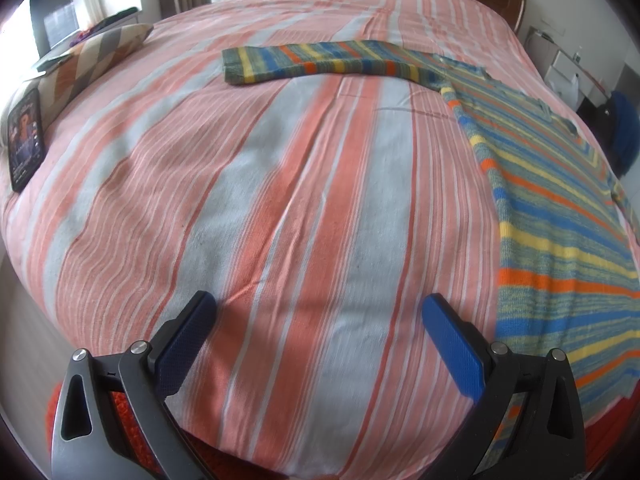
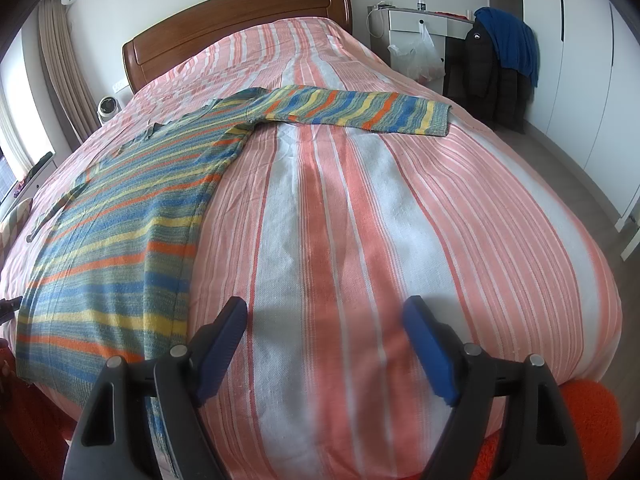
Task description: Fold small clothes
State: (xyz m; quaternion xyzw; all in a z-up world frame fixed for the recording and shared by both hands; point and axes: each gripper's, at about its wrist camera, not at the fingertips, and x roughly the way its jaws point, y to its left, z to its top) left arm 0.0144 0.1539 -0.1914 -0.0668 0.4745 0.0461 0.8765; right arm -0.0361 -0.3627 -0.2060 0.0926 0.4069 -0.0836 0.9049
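left claw [image 1: 320,312]: wide open, nothing in it | right claw [image 2: 324,316]: same, gaping and empty | striped sweater [image 2: 120,240]: flat on the bed [image 2: 360,220], between my claws, sleeves spread ahead

Sweater [image 1: 560,216] hem beyond frame edge

Daylight, soft and even, both views bright. Source is a window [image 1: 24,28] at upper left of the left wrist view, blown out to white glare; a paler strip of it at the left edge of the right wrist view. Bed [image 1: 304,184] is evenly lit, its stripes bent into a dome by strong fisheye distortion. Dark vignette rings the corners. Faint soft shadows lie on the sheet between the fingers [image 1: 188,344] in both views. Edges smear slightly; centre stays fairly sharp.
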